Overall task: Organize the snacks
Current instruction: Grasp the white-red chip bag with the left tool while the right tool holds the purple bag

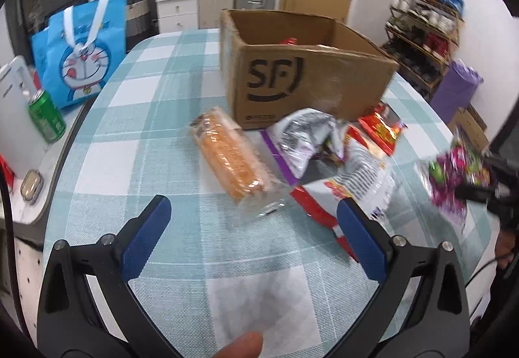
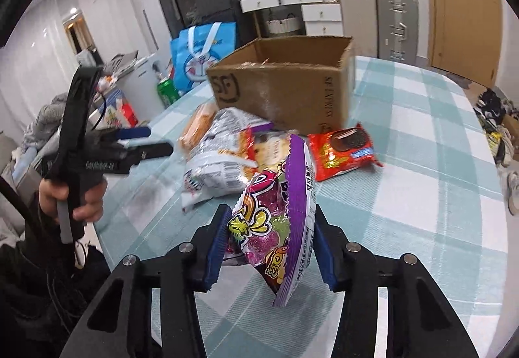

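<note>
Purple-and-magenta foil candy packet (image 2: 275, 228) is hanging pinched between the blue pads of the right gripper (image 2: 269, 247), lifted clear of the teal-and-white checked tablecloth (image 2: 421, 196) and well short of the open brown cardboard shipping box (image 2: 285, 89), the landmark at the table's middle. The left gripper (image 1: 253, 221) is hovering with its jaws spread wide and gripping nothing, low over bare cloth on the near side of the box.

Judging by the scene, one snack is being carried toward the box while the other tool is lining up its own pick. The carrying hand will need to rise above the box's front wall and let go over the opening; the free hand is pointing toward the clear-wrapped orange cake roll (image 1: 230, 160), which is lying just in front of the box's front left corner.

To the right of the roll, the rest of the pile is lying against the box's front face: a crumpled silver-and-purple chip bag (image 1: 301, 140), a red-and-white printed snack bag (image 1: 353, 179) overlapping it, and a red cookie pack (image 2: 343, 153) near the box's right front corner. Something red is showing inside the box, too little to identify.

Open cloth is stretching to the right of the box and behind it. Left of the box, the table edge is curving away, with a green drink can (image 1: 47, 118) and a blue cartoon tote bag (image 1: 81, 53) standing beyond it.
</note>
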`<state>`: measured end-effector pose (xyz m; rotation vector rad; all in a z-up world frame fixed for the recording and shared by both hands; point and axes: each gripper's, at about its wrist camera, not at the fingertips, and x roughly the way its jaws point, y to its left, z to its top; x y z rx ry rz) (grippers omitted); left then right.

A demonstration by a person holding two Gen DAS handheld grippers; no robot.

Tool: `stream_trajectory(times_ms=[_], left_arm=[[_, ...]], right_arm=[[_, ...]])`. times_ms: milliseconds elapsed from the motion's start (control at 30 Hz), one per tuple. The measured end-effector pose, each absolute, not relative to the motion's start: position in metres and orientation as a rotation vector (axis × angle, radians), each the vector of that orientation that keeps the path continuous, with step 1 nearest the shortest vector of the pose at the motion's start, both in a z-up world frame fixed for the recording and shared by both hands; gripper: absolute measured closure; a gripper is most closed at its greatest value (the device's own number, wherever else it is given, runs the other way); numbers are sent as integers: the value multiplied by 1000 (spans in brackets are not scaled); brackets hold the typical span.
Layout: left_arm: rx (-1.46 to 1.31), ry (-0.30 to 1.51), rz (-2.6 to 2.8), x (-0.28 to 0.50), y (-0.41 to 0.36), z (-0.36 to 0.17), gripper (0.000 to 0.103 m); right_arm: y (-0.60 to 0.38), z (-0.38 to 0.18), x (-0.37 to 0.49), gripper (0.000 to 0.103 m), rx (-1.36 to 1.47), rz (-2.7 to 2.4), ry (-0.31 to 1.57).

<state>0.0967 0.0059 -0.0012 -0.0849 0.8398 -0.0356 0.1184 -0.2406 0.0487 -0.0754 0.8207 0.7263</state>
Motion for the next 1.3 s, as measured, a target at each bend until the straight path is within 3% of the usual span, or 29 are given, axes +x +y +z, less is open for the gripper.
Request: stream_trajectory(times_ms=[467, 633, 833, 1100, 1300], left_arm=[[124, 829, -211, 101, -69, -14, 2], [169, 813, -250, 109, -87, -18, 7], [238, 818, -241, 121, -99, -28, 27], [198, 825, -281, 119, -95, -27, 70], [173, 822, -296, 114, -90, -24, 77]], right_arm=[[-253, 52, 133, 54, 51, 674, 768], [-253, 52, 132, 54, 56, 673, 765], [-252, 51, 132, 54, 52, 674, 771], [-251, 49, 134, 54, 52, 684, 779], [-250, 50, 133, 54, 52, 687, 775]])
